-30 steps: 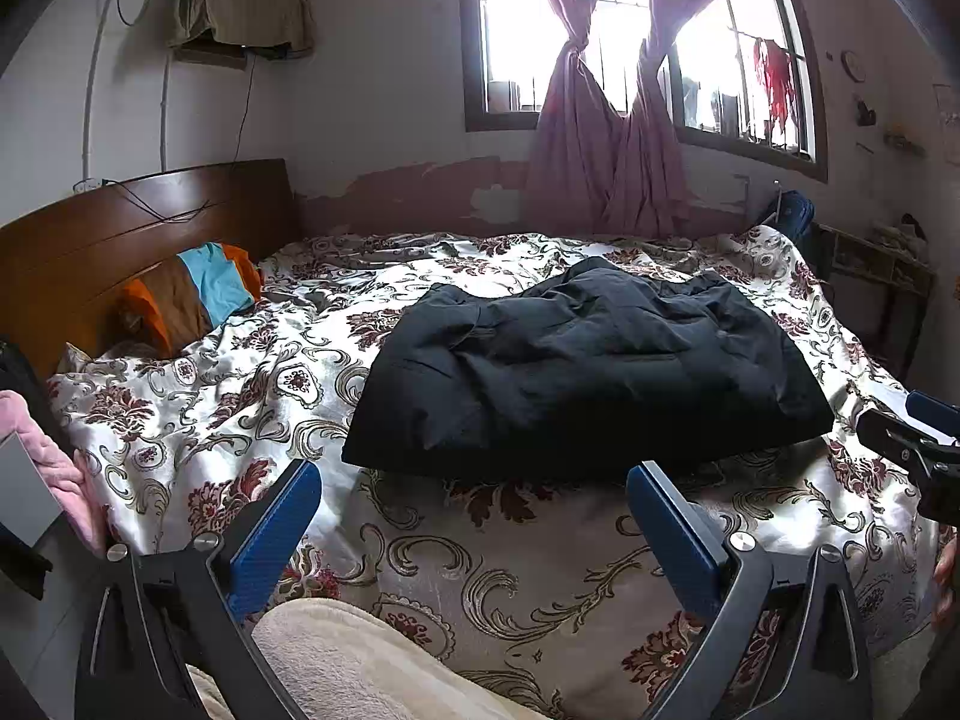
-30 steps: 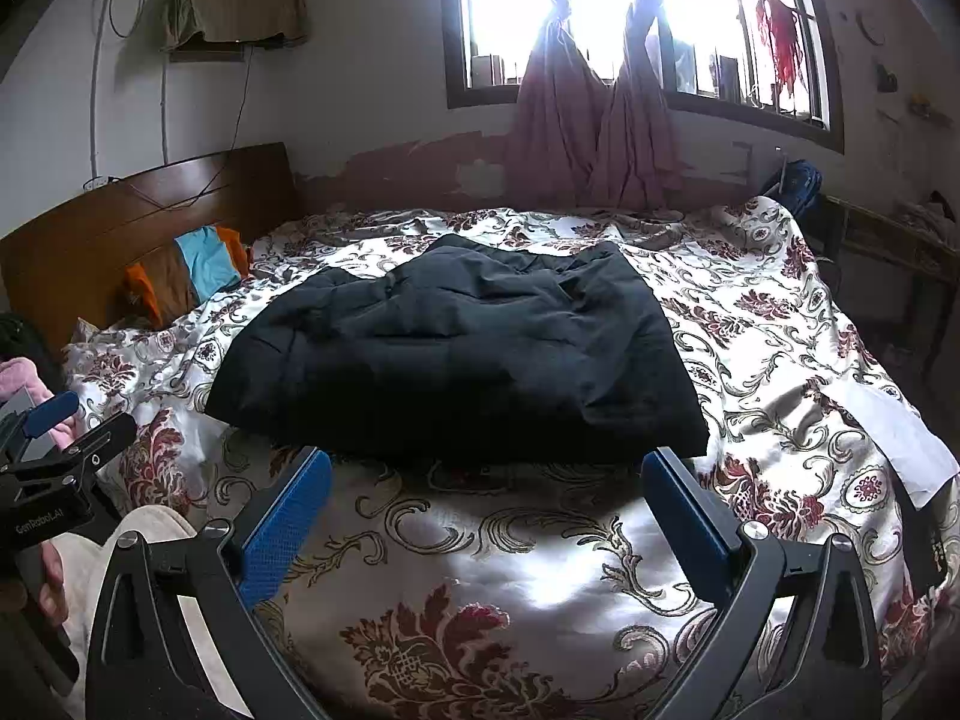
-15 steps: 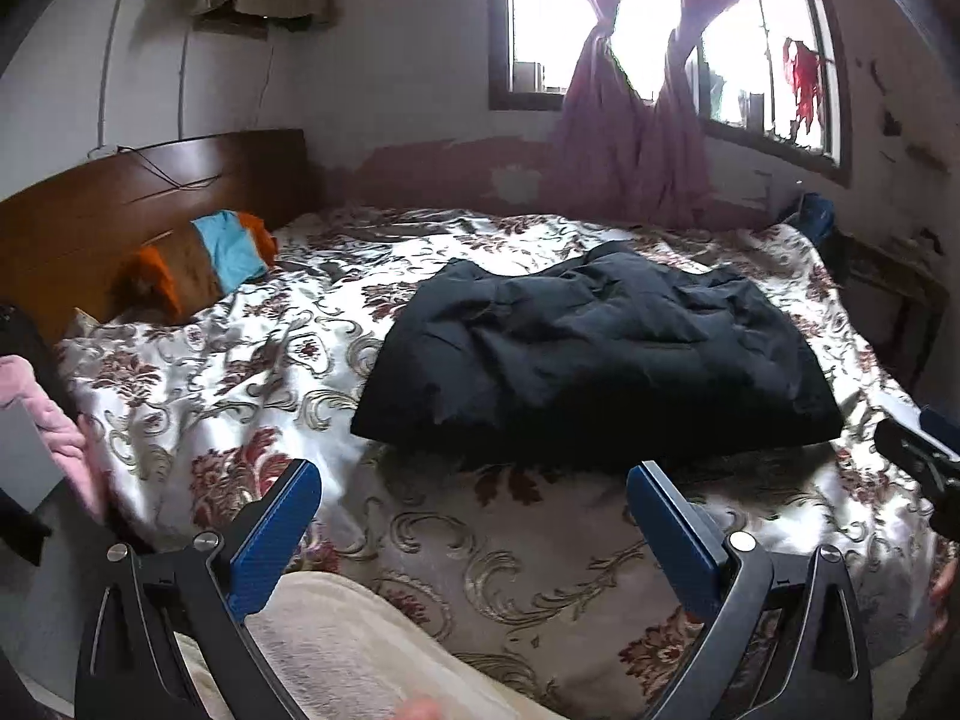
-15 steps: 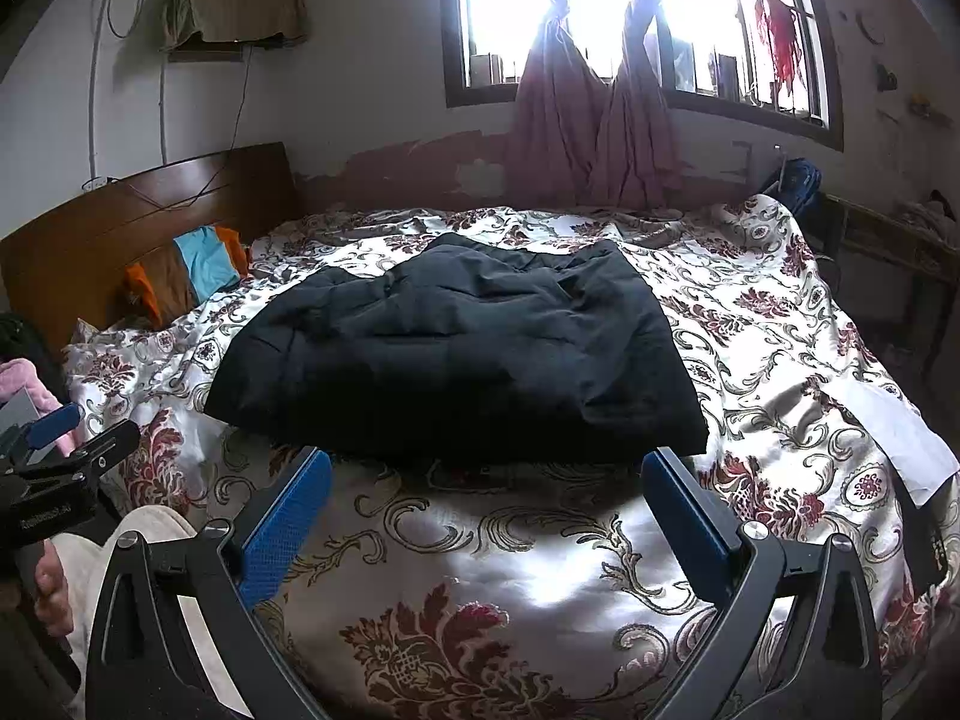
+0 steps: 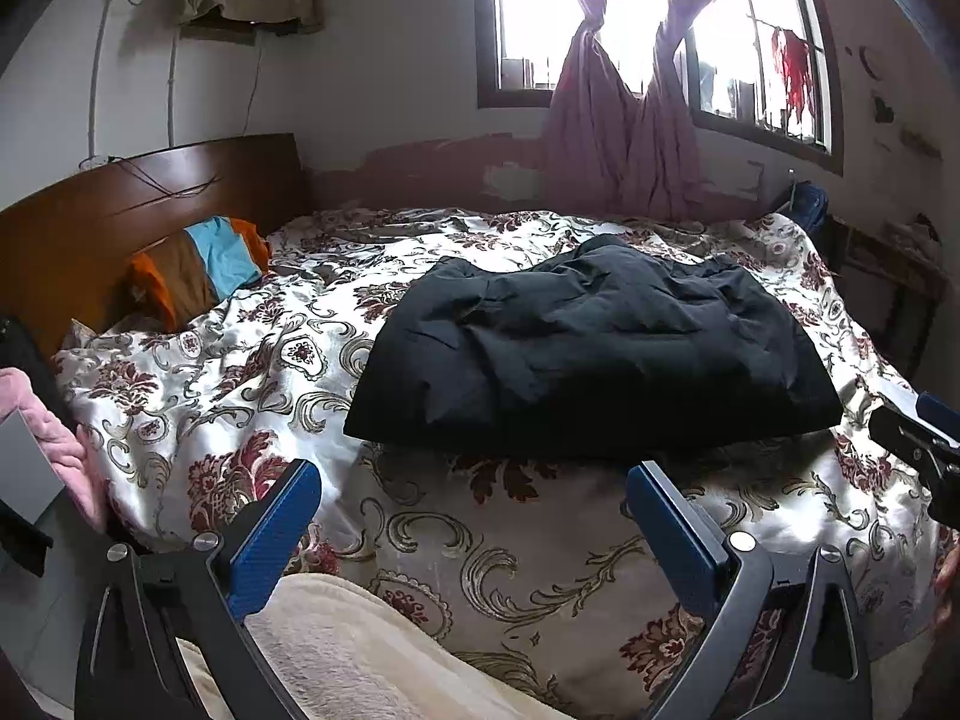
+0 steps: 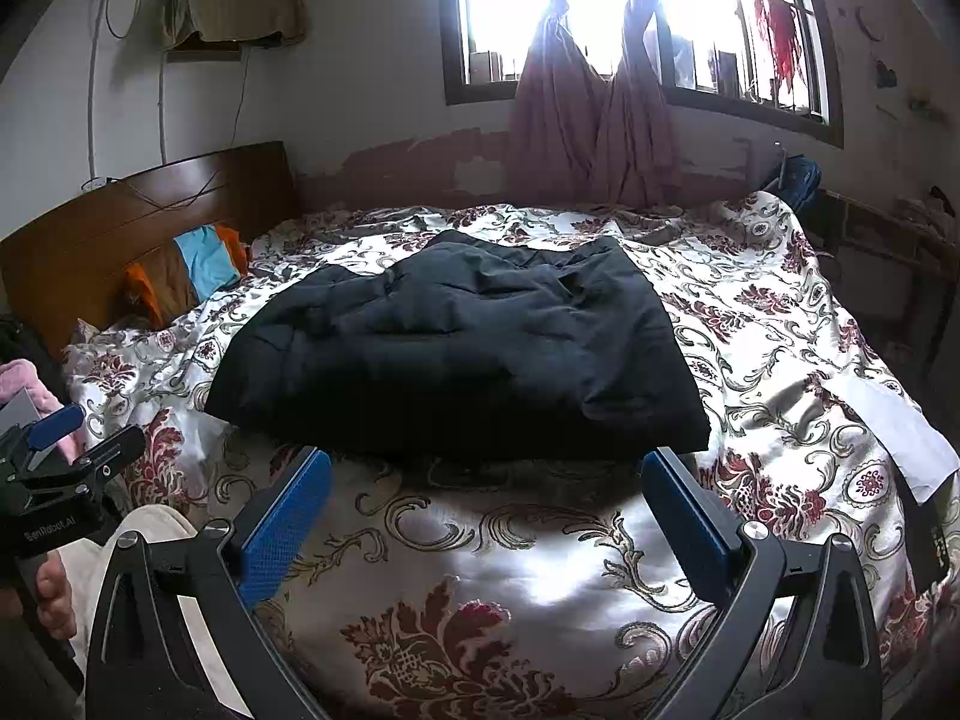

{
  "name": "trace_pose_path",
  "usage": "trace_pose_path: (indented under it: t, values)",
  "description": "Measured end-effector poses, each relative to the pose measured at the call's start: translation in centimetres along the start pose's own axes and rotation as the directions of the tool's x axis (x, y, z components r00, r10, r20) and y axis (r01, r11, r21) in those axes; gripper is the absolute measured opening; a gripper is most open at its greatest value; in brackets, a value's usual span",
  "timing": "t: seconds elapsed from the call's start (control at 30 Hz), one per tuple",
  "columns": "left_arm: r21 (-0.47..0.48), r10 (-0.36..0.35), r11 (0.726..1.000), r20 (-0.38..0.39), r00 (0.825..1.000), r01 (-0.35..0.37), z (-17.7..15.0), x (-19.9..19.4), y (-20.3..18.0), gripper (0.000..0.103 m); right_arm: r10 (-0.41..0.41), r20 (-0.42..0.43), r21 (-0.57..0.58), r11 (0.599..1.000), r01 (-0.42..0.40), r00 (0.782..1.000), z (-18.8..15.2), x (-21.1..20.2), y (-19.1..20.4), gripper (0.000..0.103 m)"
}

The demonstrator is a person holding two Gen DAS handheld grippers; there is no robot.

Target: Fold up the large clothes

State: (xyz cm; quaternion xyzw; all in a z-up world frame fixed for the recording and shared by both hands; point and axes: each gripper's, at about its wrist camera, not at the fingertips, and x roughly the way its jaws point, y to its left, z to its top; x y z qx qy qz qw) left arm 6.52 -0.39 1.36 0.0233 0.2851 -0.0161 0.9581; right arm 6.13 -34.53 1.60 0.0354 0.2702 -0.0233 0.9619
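You read only "GenRobot.AI", faint white print, on left gripper [image 6: 57, 483] body, right-wrist view.

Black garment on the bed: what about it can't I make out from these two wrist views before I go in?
- Black garment: sleeves, collar and type unreadable in both views, since it lies bunched and dark.
- Its far edge: hidden behind its own folds.
- Its near hem, right wrist view: lost in shadow.
- Right gripper: cut off by the left view's edge.

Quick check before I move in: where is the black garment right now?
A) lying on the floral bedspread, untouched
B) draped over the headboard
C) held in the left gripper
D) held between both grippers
A: the black garment lies on the floral bedspread, and both the left gripper and the right gripper are open and short of it.
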Motion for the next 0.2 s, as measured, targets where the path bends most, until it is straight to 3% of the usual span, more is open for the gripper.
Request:
trace_pose_path:
  t: [0.2]
  values:
    - [0.005,-0.001,1.000,0.002,1.000,0.001,0.01,-0.06,-0.17,0.103,0.000,-0.004,0.004,1.000,0.000,1.000,-0.31,0.06,0.09,0.101]
